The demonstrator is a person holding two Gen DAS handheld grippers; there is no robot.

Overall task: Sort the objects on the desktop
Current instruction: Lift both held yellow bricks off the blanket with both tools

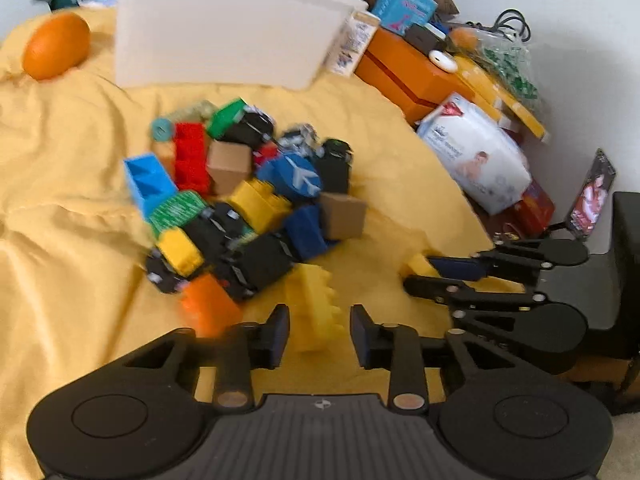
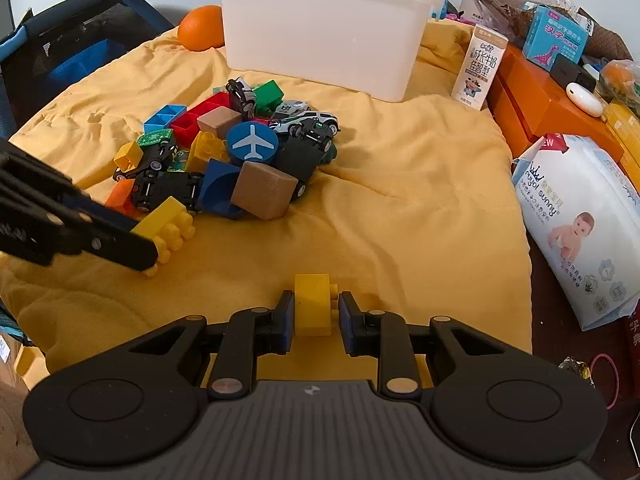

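On a yellow cloth (image 2: 400,208), the left gripper (image 1: 319,330) stands open around a long yellow studded brick (image 1: 314,312), near a heap of toy blocks and cars (image 2: 236,152). To the right, the right gripper (image 2: 313,322) brackets a small yellow brick (image 2: 313,304), jaws narrow but not visibly pinching. A white bin (image 2: 324,32) stands at the far edge.

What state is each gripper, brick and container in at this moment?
Left gripper: open, fingers either side of a yellow brick, not clamped.
Right gripper: around a small yellow brick, near or at contact.
White bin: upright, no lid, contents hidden.
Toy pile: heaped, unsorted on the yellow cloth.
Milk carton: upright.
Orange: resting beside the bin.
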